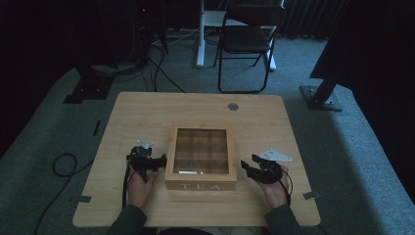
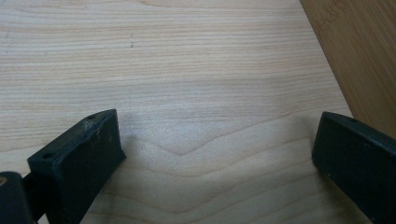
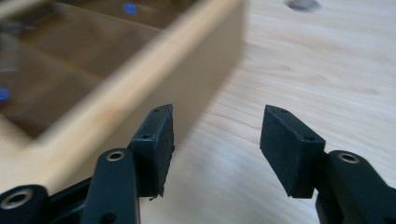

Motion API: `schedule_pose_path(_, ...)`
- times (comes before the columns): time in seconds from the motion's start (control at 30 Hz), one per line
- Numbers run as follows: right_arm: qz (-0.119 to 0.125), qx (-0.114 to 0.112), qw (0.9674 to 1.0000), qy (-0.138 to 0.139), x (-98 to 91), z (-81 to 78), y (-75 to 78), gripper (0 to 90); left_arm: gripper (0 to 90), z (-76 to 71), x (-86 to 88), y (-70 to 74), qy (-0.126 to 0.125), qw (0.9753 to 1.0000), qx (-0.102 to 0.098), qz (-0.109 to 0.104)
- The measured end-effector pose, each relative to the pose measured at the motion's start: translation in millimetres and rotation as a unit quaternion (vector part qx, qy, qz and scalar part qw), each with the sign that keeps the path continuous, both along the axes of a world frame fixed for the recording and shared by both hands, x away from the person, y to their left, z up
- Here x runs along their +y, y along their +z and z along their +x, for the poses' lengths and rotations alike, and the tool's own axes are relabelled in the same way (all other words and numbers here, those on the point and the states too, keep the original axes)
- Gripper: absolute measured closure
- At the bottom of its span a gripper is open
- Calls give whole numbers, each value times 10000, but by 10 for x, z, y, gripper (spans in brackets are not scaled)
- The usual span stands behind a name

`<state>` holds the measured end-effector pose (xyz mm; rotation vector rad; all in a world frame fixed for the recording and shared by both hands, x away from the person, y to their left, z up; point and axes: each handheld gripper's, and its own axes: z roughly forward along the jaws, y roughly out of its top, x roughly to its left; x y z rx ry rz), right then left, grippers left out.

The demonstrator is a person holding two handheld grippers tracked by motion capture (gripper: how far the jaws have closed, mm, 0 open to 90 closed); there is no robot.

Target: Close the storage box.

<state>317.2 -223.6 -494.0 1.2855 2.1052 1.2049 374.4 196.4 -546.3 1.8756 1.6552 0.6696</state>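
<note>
A wooden tea box with a glass lid and the word TEA on its front stands in the middle of the light wooden table. My left gripper rests just left of the box, held in a hand. In the left gripper view its jaws stand wide apart over bare tabletop, left gripper open and empty, with the box wall at the right edge. My right gripper is just right of the box. Its jaws are parted with nothing between them, right gripper beside the box side.
A round grey grommet sits near the table's far edge. Behind the table on the carpet are a black folding chair and dark stand feet. A black cable loops on the floor at left.
</note>
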Motion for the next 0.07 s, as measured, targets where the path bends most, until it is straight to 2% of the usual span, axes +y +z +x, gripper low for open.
schedule_pose_path(0.07,-70,119,9995,-267,-56,121,-109,424,16,4,-1,0,5,10000,-3,3)
